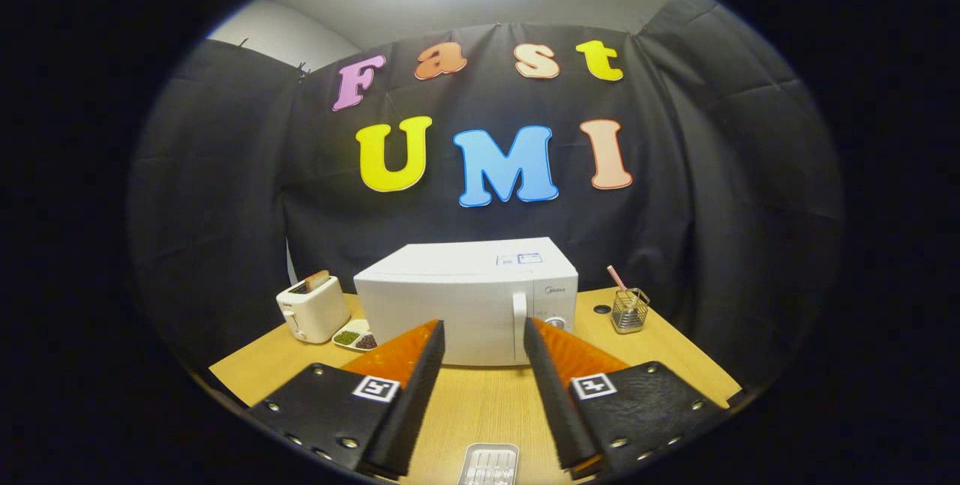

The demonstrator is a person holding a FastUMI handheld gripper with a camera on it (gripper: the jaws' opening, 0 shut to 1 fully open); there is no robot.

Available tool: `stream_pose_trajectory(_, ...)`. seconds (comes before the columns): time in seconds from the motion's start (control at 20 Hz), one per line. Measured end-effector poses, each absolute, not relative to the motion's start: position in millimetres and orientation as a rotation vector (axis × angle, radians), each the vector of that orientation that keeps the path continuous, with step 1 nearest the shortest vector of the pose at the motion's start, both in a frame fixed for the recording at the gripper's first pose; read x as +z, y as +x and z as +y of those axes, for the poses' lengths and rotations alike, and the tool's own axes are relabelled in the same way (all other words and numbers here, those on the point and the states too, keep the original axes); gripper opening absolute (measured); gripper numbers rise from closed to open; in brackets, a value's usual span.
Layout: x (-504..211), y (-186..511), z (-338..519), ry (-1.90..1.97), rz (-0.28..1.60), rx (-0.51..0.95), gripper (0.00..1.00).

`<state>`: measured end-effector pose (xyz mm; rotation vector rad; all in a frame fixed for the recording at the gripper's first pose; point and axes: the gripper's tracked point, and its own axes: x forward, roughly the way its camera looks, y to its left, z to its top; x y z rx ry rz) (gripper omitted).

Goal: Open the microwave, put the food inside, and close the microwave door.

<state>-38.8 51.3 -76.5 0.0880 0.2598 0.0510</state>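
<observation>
While the claw (484,331) gapes empty, the white microwave (457,305) (door closed) stands beyond.

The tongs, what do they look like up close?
The tongs are two long wedge-shaped fingers that narrow toward their tips. Each sits on a rough-textured plate dotted with round silver screws and carries a small square black-and-white marker sticker. They stand apart, holding nothing.

A white toaster (313,309) with a slice of bread (318,279) in its slot stands on the wooden table (675,350). Well apart from the toaster, a wire holder (629,309) carries a striped straw (616,276).
</observation>
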Motion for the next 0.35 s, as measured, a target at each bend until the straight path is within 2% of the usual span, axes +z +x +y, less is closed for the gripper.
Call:
stream_pose_trajectory(0.05,-74,-40,49,0.083,0.254,0.041,0.82)
stream_pose_trajectory(0.1,-72,-42,45,0.081,0.243,0.031,0.99)
stream_pose_trajectory(0.35,-64,-40,34,0.092,0.217,0.007,0.99)
